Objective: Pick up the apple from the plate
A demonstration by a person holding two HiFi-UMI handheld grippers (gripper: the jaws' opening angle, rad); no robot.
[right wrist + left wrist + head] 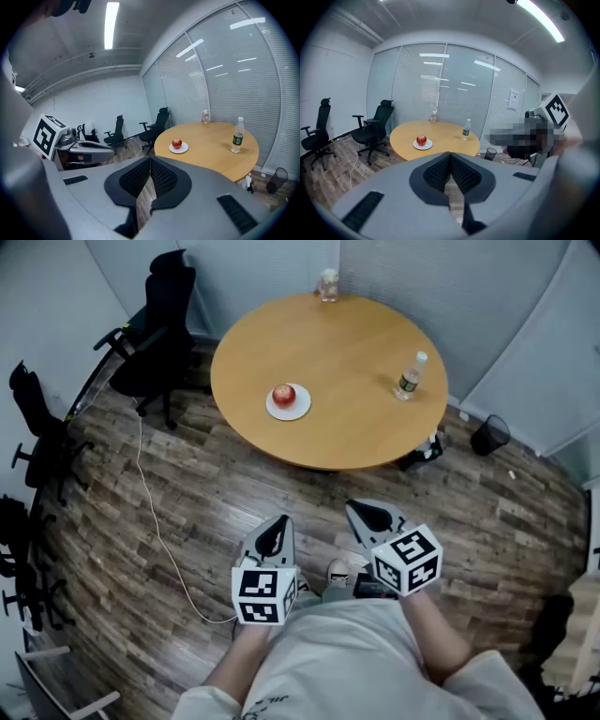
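Observation:
A red apple (pixel 283 395) rests on a small white plate (pixel 299 410) near the left front of a round wooden table (pixel 347 418). The apple (pixel 421 139) on its plate (pixel 426 146) also shows far ahead in the left gripper view, and the apple (pixel 176 143) and plate (pixel 183 149) in the right gripper view. My left gripper (pixel 273 536) and right gripper (pixel 369 514) hang close to my body over the floor, well short of the table. Both are shut with nothing between the jaws, pads meeting (pixel 450 159) (pixel 149 164).
A plastic water bottle (pixel 410 376) stands at the table's right side and a glass jar (pixel 328 284) at its far edge. Black office chairs (pixel 155 334) stand left of the table. A white cable (pixel 155 512) runs across the wood floor. A black bin (pixel 489 435) sits at the right.

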